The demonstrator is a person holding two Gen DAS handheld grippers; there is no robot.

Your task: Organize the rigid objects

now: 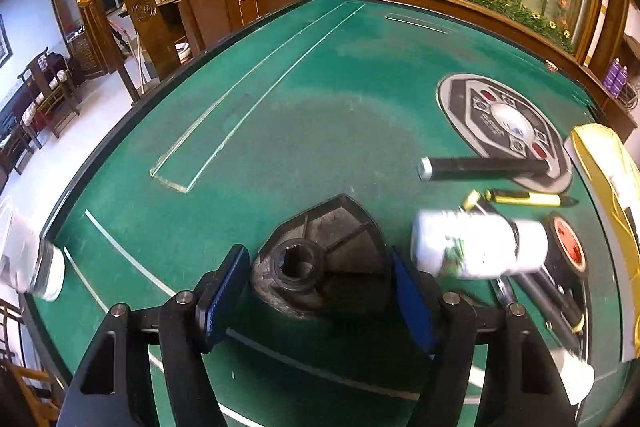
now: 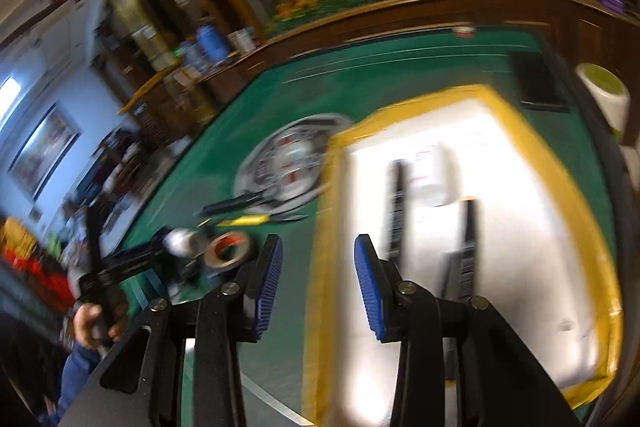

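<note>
Spanning the frame: green felt table top [image 1: 280, 115] with a dark rim, thin pale lines marked across it.
Far left edge: blurred clear cup-like object [image 1: 36, 263] at the table's rim; what it is cannot be told.
Left gripper [image 1: 320, 291]: black arms with blue ribbed pads [image 1: 222, 297], spread wide, one on each side of the part below; whether the pads touch it cannot be told.
Between the pads: black plastic fan-shaped part with a round hub hole [image 1: 324, 259], lying flat on the felt.
Just right of it: white plastic bottle with a green label [image 1: 476, 247], on its side, blurred.
Above the bottle: yellow and black utility knife [image 1: 528, 198], flat on the felt; beyond it a black cylindrical handle with a silver end [image 1: 480, 167], its far end on the grey round control panel [image 1: 500, 127] set in the table.
Right of the bottle: black tape roll with an orange core [image 1: 566, 245].
Right edge: white tray with a yellow taped border [image 1: 608, 163].
Right gripper [image 2: 318, 273]: blue pads part-way apart, nothing between them, held over the tray's left border.
Inside the tray [image 2: 560, 163]: two long black objects [image 2: 396, 203] and a white box with red print [image 2: 436, 171], all blurred.
Lower left of the right wrist view: a person's hand [image 2: 90, 323] gripping the other tool's handle.
</note>
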